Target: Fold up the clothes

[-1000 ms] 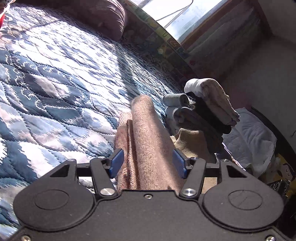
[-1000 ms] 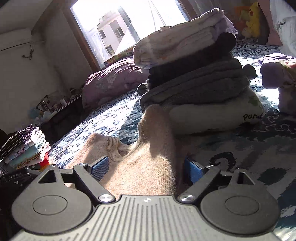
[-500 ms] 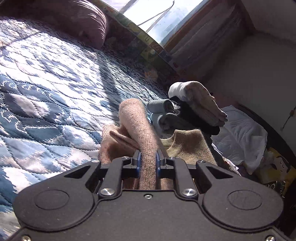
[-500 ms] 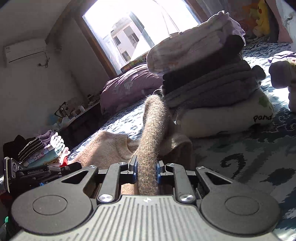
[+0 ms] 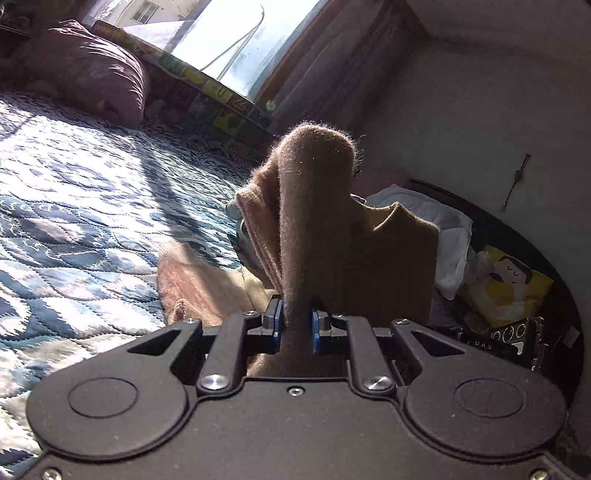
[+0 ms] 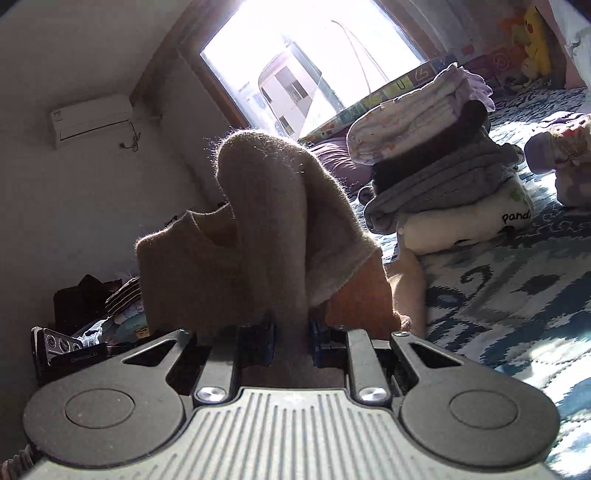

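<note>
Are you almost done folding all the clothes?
Partly. A folded stack already sits on the bed. The left gripper and right gripper each pinch the tan sweater, lifted and unfolded. It needs folding and stacking.

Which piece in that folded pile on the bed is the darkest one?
The black garment, second from the top of the folded stack: it lies under the pale printed piece and above the grey ones.

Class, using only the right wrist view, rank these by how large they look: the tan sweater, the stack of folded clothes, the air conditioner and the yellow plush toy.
1. Tan sweater, though it is nearest the camera, so this overstates it.
2. Stack of folded clothes.
3. Air conditioner.
4. Yellow plush toy, far off.
</note>
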Motion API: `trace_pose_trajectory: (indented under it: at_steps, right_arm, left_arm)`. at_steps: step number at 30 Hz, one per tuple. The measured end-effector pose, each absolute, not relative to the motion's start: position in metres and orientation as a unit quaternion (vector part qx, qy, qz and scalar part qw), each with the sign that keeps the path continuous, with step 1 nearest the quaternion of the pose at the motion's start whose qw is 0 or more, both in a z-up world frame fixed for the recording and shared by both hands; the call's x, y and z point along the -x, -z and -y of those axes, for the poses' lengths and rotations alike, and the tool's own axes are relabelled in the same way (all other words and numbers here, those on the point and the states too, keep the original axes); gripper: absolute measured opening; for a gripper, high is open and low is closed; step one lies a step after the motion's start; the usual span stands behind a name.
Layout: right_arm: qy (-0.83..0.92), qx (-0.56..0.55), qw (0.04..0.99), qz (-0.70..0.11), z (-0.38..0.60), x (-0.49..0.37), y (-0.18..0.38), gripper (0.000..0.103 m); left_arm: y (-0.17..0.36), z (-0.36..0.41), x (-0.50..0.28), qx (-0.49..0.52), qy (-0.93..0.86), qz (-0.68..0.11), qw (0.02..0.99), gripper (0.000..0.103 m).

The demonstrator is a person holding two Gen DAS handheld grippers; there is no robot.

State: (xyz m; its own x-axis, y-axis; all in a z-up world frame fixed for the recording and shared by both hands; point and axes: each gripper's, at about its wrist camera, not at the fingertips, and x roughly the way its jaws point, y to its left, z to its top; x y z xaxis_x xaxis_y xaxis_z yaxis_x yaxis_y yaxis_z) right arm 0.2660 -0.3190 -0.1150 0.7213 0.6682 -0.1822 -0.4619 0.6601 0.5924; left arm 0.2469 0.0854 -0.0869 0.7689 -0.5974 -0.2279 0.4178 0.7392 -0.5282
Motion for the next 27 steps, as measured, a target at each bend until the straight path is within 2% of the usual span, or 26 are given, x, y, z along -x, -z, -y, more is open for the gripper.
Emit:
trace_pose_trajectory:
  at_steps: [5,7,11,13,18,24,27]
  right_arm:
    - [-0.291,-0.321,0.875,-0.214,0.335,-0.224,0.125,0.031]
    - [-0.286,-0.345,0.867,-0.217,0.343,-0.206,0.128,0.039]
    - [-0.289,-0.391,0.844,-0.225,0.355,-0.173,0.133,0.049]
    - [-0.288,-0.408,0.835,-0.232,0.358,-0.161,0.136,0.051]
    - [-0.283,-0.454,0.808,-0.246,0.364,-0.132,0.145,0.051]
    - [-0.281,-0.491,0.785,-0.252,0.372,-0.099,0.154,0.063]
    - [-0.272,-0.515,0.774,-0.249,0.377,-0.088,0.158,0.064]
  left_arm:
    - [0.089,-0.087,-0.211,0.245,0.263,-0.210,0.909,0.018]
    - [0.088,-0.088,-0.196,0.252,0.261,-0.213,0.907,0.025]
    - [0.087,-0.091,-0.165,0.262,0.259,-0.215,0.904,0.031]
    - [0.088,-0.093,-0.151,0.266,0.260,-0.222,0.901,0.038]
    - [0.091,-0.096,-0.118,0.263,0.260,-0.237,0.899,0.042]
    - [0.097,-0.106,-0.091,0.263,0.265,-0.252,0.893,0.048]
    - [0.099,-0.111,-0.079,0.267,0.267,-0.262,0.888,0.049]
